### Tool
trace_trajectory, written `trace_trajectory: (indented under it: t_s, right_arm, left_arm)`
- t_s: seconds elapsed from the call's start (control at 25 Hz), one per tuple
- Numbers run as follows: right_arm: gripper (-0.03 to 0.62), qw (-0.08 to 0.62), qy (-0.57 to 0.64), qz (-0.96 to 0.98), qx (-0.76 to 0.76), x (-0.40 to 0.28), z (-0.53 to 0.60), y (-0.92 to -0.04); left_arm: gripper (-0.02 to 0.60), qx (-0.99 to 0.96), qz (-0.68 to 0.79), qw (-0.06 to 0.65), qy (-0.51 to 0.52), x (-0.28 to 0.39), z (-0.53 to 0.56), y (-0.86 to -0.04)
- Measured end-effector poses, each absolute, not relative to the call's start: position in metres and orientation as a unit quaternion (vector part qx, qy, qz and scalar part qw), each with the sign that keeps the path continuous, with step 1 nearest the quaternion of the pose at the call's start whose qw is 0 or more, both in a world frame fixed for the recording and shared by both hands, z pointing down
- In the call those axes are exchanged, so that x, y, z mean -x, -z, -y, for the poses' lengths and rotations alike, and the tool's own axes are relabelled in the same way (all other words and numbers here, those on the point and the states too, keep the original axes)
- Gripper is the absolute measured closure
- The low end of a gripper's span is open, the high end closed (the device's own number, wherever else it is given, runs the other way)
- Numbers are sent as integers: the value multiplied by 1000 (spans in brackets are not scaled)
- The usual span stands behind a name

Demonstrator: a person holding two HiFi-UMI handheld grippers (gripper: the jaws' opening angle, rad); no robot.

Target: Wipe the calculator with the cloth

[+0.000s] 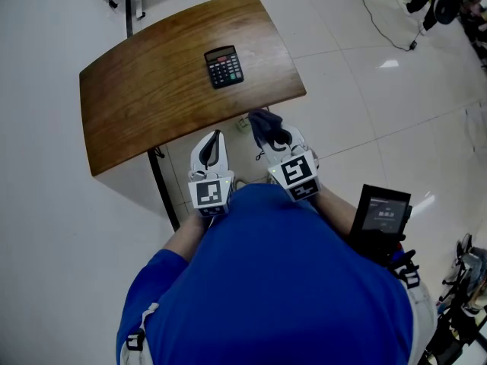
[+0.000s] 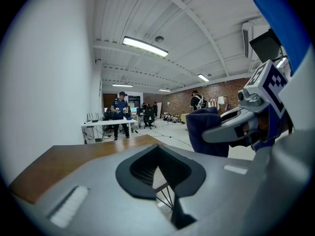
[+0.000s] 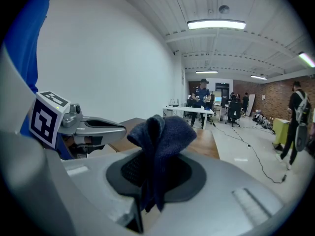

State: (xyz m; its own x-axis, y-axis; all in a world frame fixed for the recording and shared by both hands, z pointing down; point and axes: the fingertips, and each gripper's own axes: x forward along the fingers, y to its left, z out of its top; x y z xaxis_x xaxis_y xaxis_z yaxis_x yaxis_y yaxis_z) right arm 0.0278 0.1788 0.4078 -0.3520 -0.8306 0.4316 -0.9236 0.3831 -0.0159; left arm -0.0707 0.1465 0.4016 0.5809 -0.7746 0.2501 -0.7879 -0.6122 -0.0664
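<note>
Gleaming floor (image 1: 342, 74), perhaps tiled; calculator (image 1: 224, 66) on table (image 1: 152, 97)

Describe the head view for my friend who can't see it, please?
Looking down, a person in a blue shirt holds a dark blue cloth in the right gripper beside an empty left gripper. A black calculator lies on the wooden table ahead.

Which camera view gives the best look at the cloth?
The right gripper view: the cloth fills its centre, clamped in the right gripper. The head view shows only a small dark bundle; the left gripper view shows one side, partly behind that gripper.
</note>
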Motion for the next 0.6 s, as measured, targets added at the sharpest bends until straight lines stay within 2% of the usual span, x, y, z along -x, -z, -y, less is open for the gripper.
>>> trace_trajectory:
  t_s: [0.6]
  right_arm:
    - [526,189,-119,818,-530,-24,-177,-411]
  left_arm:
    - [575,-882,449,36,-139,76,-145,-403]
